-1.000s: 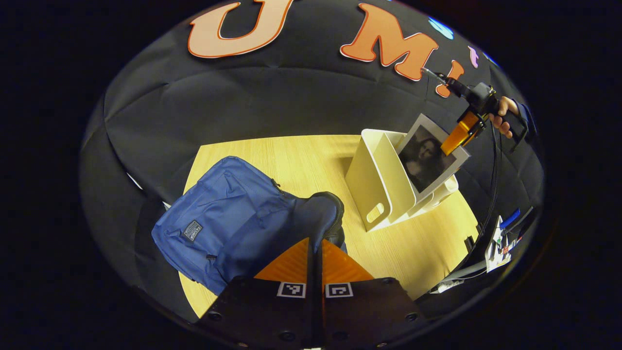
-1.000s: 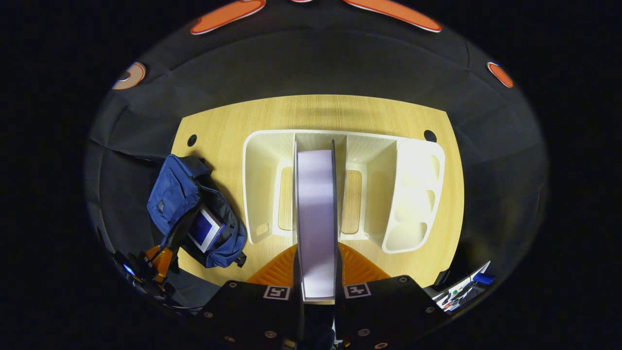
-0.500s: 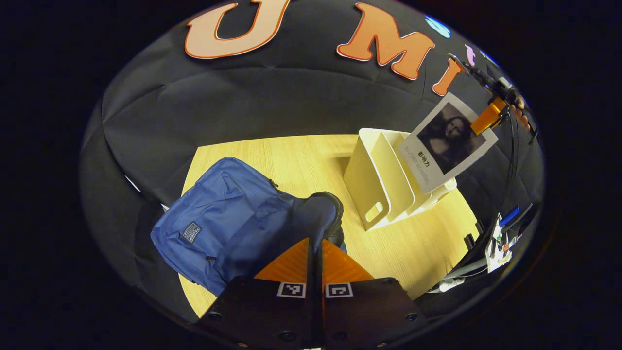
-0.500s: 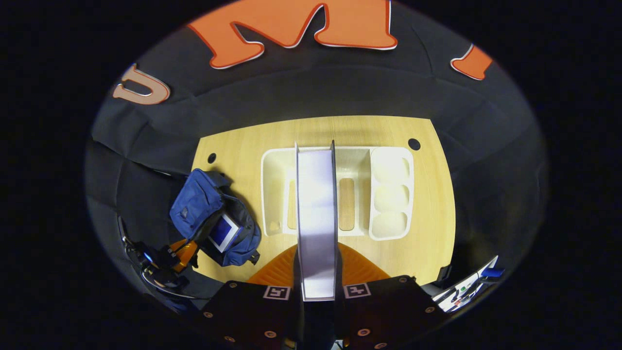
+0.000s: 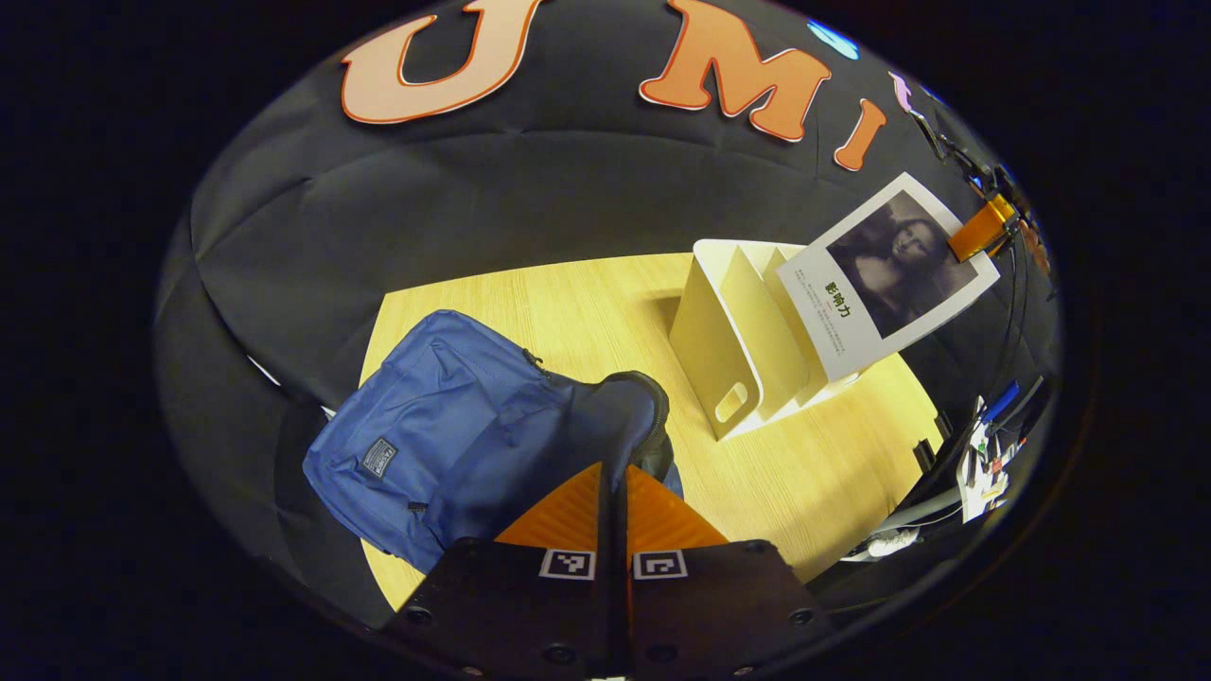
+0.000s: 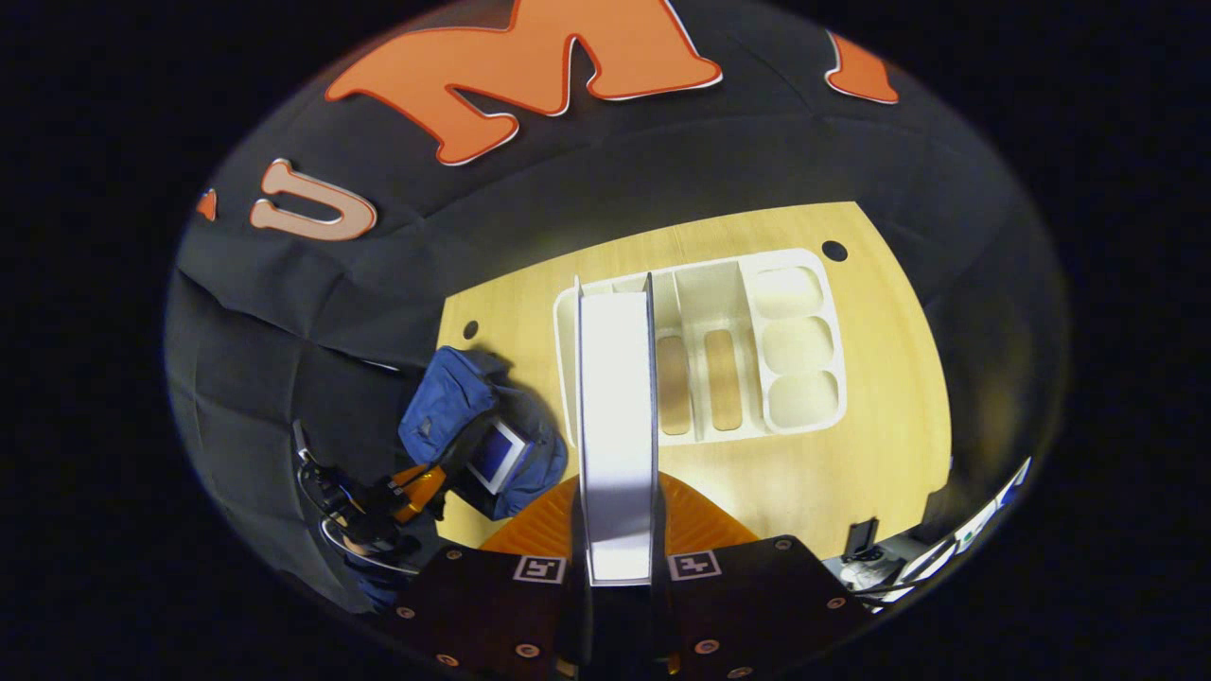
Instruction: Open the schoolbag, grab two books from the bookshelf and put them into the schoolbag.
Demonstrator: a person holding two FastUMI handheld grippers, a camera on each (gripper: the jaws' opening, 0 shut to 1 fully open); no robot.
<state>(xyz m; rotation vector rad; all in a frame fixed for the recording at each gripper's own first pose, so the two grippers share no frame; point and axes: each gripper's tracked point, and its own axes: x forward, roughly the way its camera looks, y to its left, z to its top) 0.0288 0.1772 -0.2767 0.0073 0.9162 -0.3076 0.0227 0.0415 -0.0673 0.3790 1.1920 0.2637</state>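
Observation:
The blue schoolbag point(image 5: 445, 445) lies at the table's left, and my left gripper point(image 5: 613, 487) is shut on the dark fabric at its mouth. From above, the schoolbag point(image 6: 454, 421) gapes open with one book point(image 6: 497, 452) inside, and the left gripper point(image 6: 416, 487) is at its near edge. My right gripper point(image 6: 615, 539) is shut on a second book point(image 6: 615, 407), seen edge-on. That portrait-cover book point(image 5: 889, 274) hangs above the white bookshelf point(image 5: 728, 331), clear of its slots, held by the right gripper point(image 5: 984, 227). The bookshelf point(image 6: 700, 350) has no books in its slots.
The wooden table point(image 5: 587, 312) has cable holes point(image 6: 834, 251) near its back corners. Pens, cables and small clutter point(image 5: 984, 454) sit off the table's right edge. A hand point(image 6: 364, 544) holds the left gripper.
The right gripper has raised the portrait book fully out of the bookshelf and higher, drifting toward the bag side. The left gripper keeps its hold on the bag's mouth.

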